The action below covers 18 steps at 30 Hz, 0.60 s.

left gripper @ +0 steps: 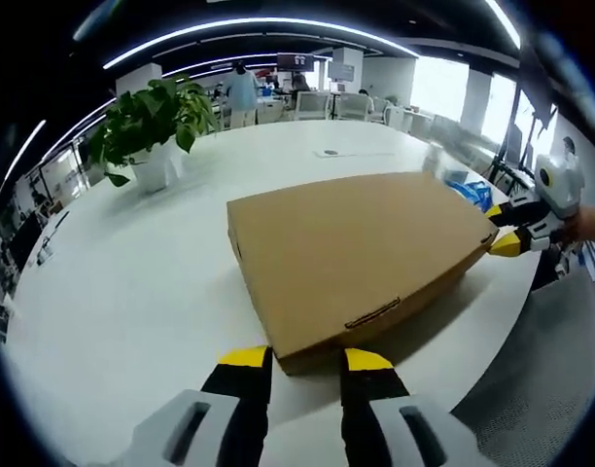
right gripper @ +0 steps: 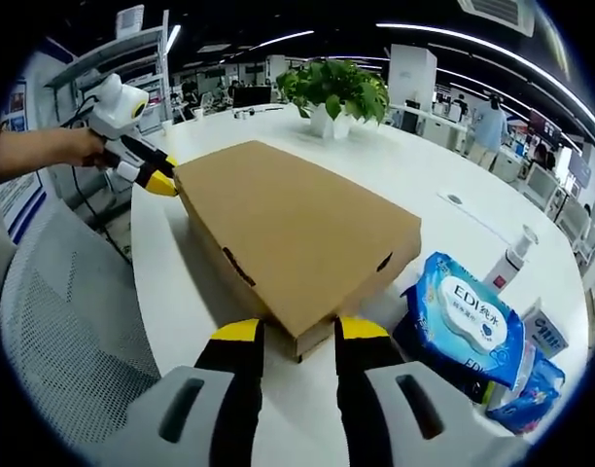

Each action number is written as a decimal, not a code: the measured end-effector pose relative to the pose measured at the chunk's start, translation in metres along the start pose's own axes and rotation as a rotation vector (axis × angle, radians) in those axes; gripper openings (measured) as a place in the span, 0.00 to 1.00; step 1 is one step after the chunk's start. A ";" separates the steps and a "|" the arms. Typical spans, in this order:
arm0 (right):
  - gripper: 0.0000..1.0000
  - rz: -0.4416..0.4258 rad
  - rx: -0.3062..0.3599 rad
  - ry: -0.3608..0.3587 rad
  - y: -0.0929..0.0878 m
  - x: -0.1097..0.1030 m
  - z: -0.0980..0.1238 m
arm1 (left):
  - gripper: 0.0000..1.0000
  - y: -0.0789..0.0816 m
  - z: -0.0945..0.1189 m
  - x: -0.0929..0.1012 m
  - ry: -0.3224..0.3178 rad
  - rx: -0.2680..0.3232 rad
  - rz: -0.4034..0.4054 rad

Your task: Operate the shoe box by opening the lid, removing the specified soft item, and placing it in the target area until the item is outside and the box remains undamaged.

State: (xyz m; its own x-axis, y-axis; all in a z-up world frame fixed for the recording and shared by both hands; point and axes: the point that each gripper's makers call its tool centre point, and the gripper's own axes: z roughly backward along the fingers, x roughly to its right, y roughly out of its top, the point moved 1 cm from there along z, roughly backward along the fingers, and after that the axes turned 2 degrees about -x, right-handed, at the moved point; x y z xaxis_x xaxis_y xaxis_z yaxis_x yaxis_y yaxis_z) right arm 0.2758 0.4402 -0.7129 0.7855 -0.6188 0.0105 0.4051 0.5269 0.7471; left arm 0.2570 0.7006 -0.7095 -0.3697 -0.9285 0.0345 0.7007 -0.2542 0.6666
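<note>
A closed, flat brown cardboard shoe box (left gripper: 361,258) lies on a round white table (left gripper: 132,282), its long axis running between the two hand-held grippers. The left gripper (left gripper: 308,359) faces one short end, its yellow-tipped jaws parted narrowly and empty, tips just short of the lid's edge. The right gripper (right gripper: 291,331) meets the opposite corner, its jaws likewise slightly apart, gripping nothing. Each sits equally close, so lifting the lid likely begins from either end. Blue wet-wipe packs (right gripper: 460,326) lie just beside the box.

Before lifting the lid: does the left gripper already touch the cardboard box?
Cannot tell. In the left gripper view, the left gripper brackets the cardboard box corner; contact unclear.
</note>
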 end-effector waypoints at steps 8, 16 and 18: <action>0.26 -0.004 0.004 -0.002 0.006 0.010 -0.006 | 0.27 0.009 -0.009 -0.006 0.001 -0.003 0.000; 0.26 -0.009 0.006 -0.005 0.012 0.022 -0.013 | 0.27 0.020 -0.018 -0.012 0.000 -0.006 -0.003; 0.26 -0.011 0.013 -0.008 0.013 0.024 -0.015 | 0.27 0.023 -0.021 -0.013 -0.001 -0.007 -0.004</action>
State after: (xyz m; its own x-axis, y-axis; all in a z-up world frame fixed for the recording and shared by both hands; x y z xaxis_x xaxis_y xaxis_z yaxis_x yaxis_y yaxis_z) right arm 0.3072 0.4405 -0.7130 0.7768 -0.6297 0.0075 0.4081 0.5125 0.7556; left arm 0.2906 0.7015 -0.7102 -0.3728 -0.9274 0.0325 0.7035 -0.2596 0.6616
